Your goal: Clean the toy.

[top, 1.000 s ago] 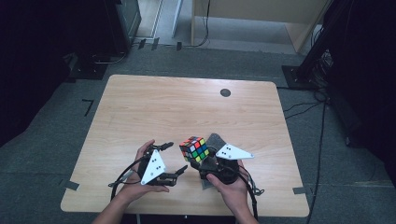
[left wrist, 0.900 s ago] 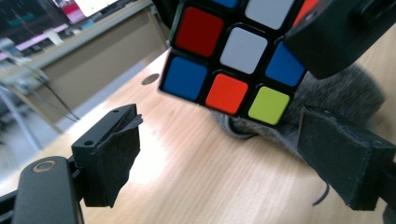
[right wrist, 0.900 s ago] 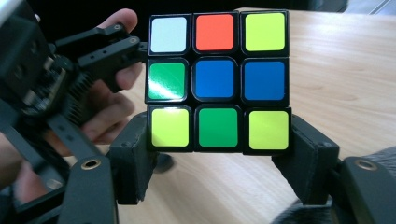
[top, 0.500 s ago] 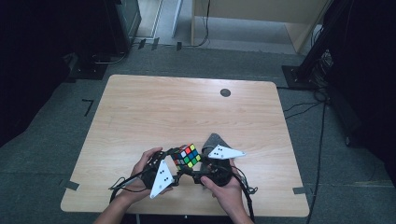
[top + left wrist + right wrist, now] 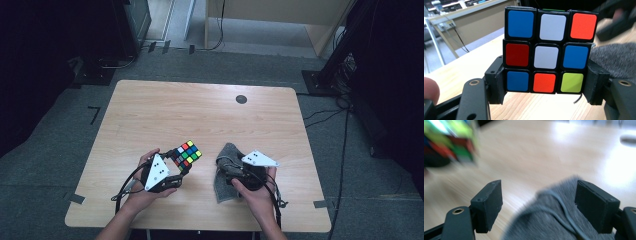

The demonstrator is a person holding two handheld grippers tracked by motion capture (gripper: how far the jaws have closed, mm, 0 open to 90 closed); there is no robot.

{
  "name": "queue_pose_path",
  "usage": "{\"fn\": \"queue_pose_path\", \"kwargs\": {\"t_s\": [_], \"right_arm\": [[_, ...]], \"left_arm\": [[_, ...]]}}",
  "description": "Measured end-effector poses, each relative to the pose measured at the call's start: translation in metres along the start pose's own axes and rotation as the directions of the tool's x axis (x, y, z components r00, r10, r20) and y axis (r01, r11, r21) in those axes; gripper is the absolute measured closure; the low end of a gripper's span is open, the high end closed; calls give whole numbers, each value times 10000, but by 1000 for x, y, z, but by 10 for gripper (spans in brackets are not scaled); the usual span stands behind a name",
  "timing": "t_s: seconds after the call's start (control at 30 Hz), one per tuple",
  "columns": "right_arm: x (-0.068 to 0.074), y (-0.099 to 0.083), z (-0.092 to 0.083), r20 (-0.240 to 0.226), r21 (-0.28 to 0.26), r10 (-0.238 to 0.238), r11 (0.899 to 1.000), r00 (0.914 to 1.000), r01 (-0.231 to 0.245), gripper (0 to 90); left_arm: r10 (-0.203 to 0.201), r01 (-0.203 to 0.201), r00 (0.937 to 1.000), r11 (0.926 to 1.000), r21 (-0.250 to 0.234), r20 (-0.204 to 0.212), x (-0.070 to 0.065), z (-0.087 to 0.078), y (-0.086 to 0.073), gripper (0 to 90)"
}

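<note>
A scrambled puzzle cube [image 5: 186, 154] is held just above the wooden table [image 5: 200, 110], and my left gripper [image 5: 181, 162] is shut on it. In the left gripper view the cube [image 5: 550, 50] shows blue, white, orange and red stickers, and both pads press on its bottom row. My right gripper [image 5: 227, 167] is to the right of it, over a grey cloth [image 5: 225, 192]. Its jaws have just been opening. In the right gripper view the cloth [image 5: 549, 220] lies between and below the open right gripper [image 5: 547, 200], and the pads are not pressing on it.
A small black round disc [image 5: 241, 99] sits near the table's far edge. Dark tape marks the near corners. Black stands and cables are on the floor around the table. The cloth [image 5: 611, 57] lies right of the cube in the left gripper view.
My left gripper moved in beside the right one and shut on the cube, then carried it left. My right gripper has drawn off to the right and sunk over the cloth.
</note>
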State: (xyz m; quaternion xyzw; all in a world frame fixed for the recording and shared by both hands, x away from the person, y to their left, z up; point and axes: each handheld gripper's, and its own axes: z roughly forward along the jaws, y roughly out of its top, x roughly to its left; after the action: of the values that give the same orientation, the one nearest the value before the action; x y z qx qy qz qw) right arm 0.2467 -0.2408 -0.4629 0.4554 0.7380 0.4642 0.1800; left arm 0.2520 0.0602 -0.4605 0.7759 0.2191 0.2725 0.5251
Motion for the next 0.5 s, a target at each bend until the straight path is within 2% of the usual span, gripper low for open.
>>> {"fn": "queue_pose_path", "kwargs": {"t_s": [0.07,0.13,0.17,0.23,0.27,0.33,0.37,0.4,0.43,0.5], "right_arm": [[-4,-6,8,-141,556,-22,9984,9999,30,216],[-3,-11,17,-75,1211,-579,9909,9983,584,226],[-1,-15,23,118,1618,-1014,9819,9948,982,260],[-1,-21,29,318,2100,-1346,9697,9904,1251,385],[-1,-23,32,445,2308,-1386,9650,9893,1248,436],[-4,-27,34,649,2550,-1310,9606,9893,1105,617],[-5,-28,34,602,2597,-1261,9598,9902,1065,687],[-5,-28,34,602,2597,-1261,9598,9902,1065,687],[-7,-25,29,398,2346,-1046,9677,9937,925,755],[-7,-18,19,82,1638,-679,9843,9977,656,763]], "left_arm": [[-345,346,9993,9994,-22,161,3,-1,0,339],[-537,538,9982,9985,-23,251,5,-1,-1,339],[-574,575,9980,9983,-19,271,6,-1,-1,339],[-585,586,9978,9983,-9,307,6,-1,0,339],[-590,591,9976,9983,-12,350,6,-2,0,339],[-581,584,9973,9983,-61,456,5,-2,0,339],[-550,554,9971,9984,-58,527,4,-2,0,339],[-550,554,9971,9984,-58,527,4,-2,0,339],[-553,558,9965,9984,-53,629,4,-1,0,339],[-413,404,9960,9991,133,790,1,2,-1,339]]}}
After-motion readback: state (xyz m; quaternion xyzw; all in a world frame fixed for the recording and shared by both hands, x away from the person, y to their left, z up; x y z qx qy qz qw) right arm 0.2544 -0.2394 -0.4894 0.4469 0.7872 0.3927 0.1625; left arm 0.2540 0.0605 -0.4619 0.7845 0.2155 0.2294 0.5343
